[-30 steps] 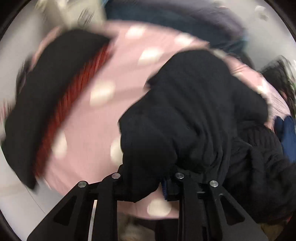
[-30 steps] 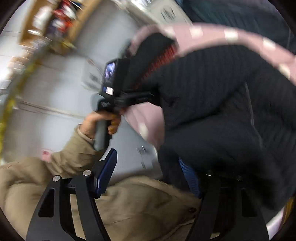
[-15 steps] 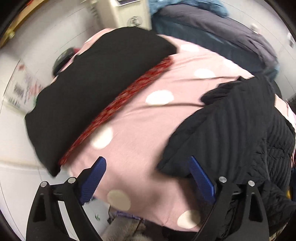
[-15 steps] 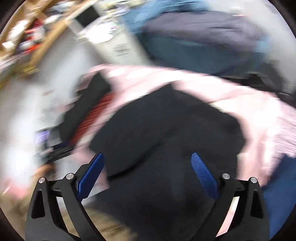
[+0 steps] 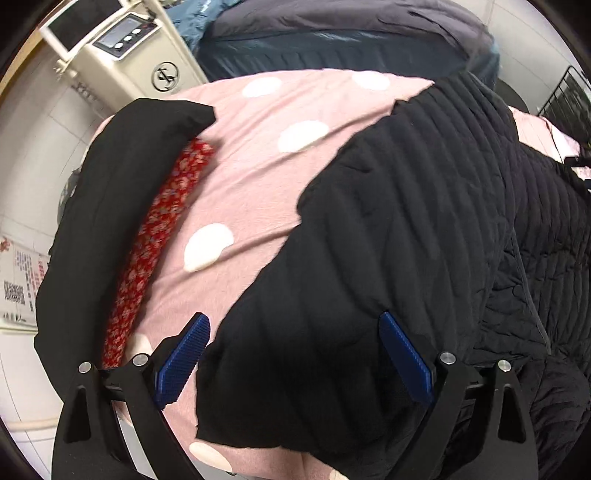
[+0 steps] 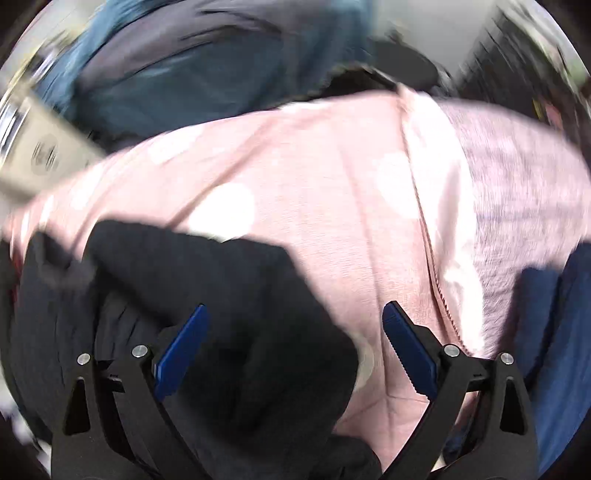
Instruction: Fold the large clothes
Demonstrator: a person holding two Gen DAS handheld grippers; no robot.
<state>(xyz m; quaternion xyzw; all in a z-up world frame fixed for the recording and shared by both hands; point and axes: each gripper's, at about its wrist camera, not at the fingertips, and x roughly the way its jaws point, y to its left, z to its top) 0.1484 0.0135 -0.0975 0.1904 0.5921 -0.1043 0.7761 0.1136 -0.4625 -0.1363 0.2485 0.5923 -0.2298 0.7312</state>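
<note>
A large black quilted jacket (image 5: pixel 406 221) lies spread on a pink sheet with white dots (image 5: pixel 251 155). My left gripper (image 5: pixel 293 360) is open and empty, just above the jacket's near edge. In the right wrist view, which is blurred, the same black jacket (image 6: pixel 221 314) fills the lower left. My right gripper (image 6: pixel 295 350) is open and empty over the jacket's edge and the pink sheet (image 6: pixel 332 177).
A folded black garment with a red floral lining (image 5: pixel 155 236) lies at the sheet's left. A cream appliance (image 5: pixel 122 48) and dark blue-grey bedding (image 5: pixel 332 33) are behind. A navy cloth (image 6: pixel 546 332) lies at the right.
Both grippers have let go of the black jacket and opened. The jacket now lies on the pink sheet. The right wrist view has swung to the right.
</note>
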